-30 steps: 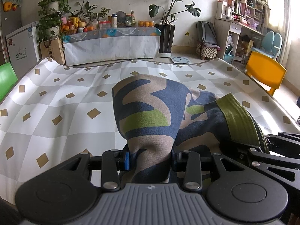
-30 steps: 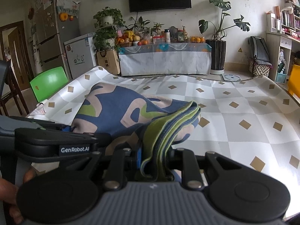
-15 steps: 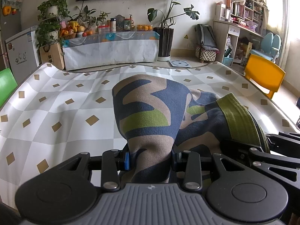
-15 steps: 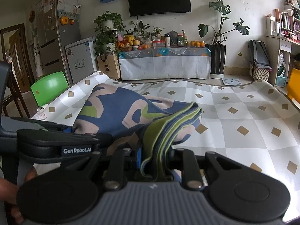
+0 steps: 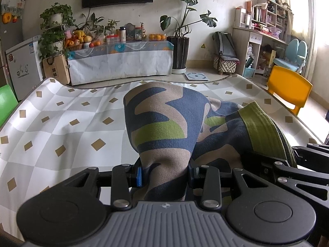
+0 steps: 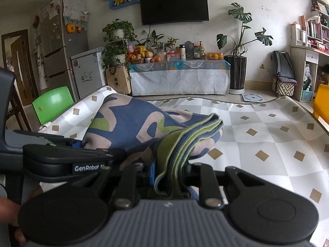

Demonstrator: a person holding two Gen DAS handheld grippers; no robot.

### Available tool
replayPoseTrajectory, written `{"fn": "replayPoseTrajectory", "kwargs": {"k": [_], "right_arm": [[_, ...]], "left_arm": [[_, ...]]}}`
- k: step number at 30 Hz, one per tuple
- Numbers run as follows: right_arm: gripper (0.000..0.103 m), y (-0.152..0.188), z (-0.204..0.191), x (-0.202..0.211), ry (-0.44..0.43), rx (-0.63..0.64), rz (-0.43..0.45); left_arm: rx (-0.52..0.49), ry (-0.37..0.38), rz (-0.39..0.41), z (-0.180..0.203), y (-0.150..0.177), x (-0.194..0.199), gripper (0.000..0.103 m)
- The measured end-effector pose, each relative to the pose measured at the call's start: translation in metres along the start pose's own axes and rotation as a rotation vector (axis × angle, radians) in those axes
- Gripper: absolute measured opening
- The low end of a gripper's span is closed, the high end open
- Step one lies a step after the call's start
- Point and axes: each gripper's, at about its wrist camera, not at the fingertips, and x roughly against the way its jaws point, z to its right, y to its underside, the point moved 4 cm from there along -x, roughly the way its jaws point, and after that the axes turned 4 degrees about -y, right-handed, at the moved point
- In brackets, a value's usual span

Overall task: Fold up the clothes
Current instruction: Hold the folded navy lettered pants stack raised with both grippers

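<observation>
A garment (image 5: pixel 164 123) patterned in blue, tan and green, with a green ribbed band (image 5: pixel 261 127), arches up from the checked table cover (image 5: pixel 61 123). My left gripper (image 5: pixel 164 175) is shut on a thick fold of its patterned cloth. In the right wrist view the same garment (image 6: pixel 127 123) drapes to the left, and my right gripper (image 6: pixel 170 177) is shut on its stacked green and blue ribbed hem (image 6: pixel 185 142). The two grippers stand side by side; the left one (image 6: pixel 67 154) shows at the left of the right wrist view. The fingertips are hidden by cloth.
A green chair (image 6: pixel 52 103) stands at the table's left edge and a yellow chair (image 5: pixel 287 90) at its right. Beyond the far edge are a cloth-covered sideboard (image 5: pixel 121 61), potted plants and shelves. Part of a hand (image 6: pixel 12 216) shows at lower left.
Both grippers have risen a little with the garment still held, and more of the room's back wall and the table's far edge shows.
</observation>
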Motion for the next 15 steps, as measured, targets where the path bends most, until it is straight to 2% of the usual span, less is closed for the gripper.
{"fn": "replayPoseTrajectory", "kwargs": {"k": [15], "right_arm": [[0.02, -0.015, 0.024, 0.0, 0.019, 0.016, 0.004]], "left_arm": [[-0.023, 0.012, 0.009, 0.025, -0.019, -0.011, 0.036]]}}
